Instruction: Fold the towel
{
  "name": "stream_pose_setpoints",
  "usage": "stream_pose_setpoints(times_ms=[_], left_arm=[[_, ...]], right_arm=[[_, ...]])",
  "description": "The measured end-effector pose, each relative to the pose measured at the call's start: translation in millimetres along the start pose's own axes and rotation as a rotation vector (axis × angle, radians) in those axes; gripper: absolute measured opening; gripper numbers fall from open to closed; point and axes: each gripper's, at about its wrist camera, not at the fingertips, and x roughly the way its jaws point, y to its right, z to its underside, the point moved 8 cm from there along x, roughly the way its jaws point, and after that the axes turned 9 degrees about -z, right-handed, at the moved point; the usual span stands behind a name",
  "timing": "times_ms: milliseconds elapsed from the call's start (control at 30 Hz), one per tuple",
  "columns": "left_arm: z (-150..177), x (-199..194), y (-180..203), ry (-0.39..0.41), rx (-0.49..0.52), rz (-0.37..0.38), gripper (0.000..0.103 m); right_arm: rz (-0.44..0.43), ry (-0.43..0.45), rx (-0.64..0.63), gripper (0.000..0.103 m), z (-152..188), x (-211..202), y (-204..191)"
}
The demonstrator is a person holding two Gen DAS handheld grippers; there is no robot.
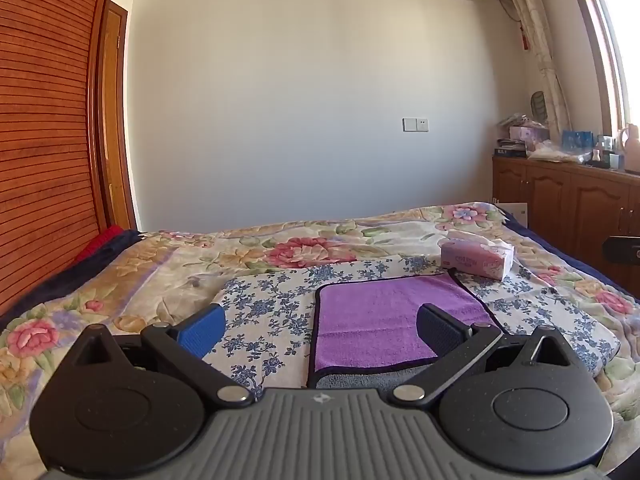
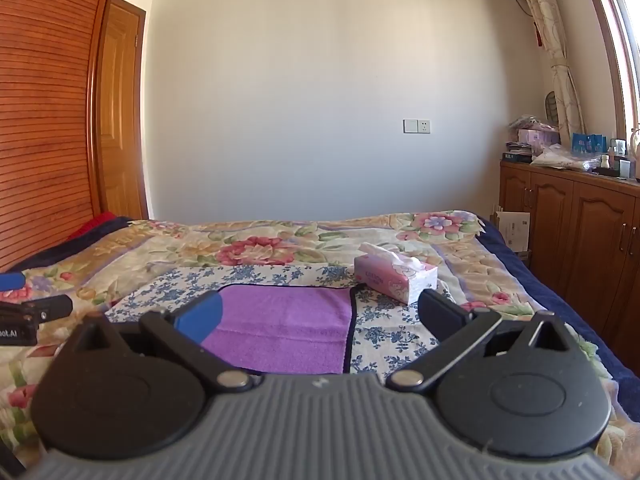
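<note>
A purple towel (image 1: 380, 320) with a dark border lies flat on a blue-flowered cloth (image 1: 272, 300) on the bed; a grey underside shows at its near edge. My left gripper (image 1: 320, 326) is open and empty, held above the towel's near left part. In the right wrist view the towel (image 2: 288, 320) lies between the fingers of my right gripper (image 2: 320, 318), which is open and empty above its near edge. The left gripper (image 2: 24, 316) shows at the left edge of that view.
A pink tissue box (image 1: 476, 258) stands on the bed beyond the towel's far right corner; it also shows in the right wrist view (image 2: 394, 274). A floral quilt (image 1: 120, 280) covers the bed. A wooden cabinet (image 2: 580, 232) with clutter stands at right, a wardrobe (image 1: 44, 160) at left.
</note>
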Motion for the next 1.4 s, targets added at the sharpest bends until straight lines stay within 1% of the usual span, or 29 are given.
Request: stream_pose_setpoints(times_ms=[1400], left_arm=[[2.6, -0.1, 1.8, -0.004, 0.005, -0.003, 0.103]], right_arm=[[0.0, 0.005, 0.0, 0.103, 1.1, 0.1, 0.1]])
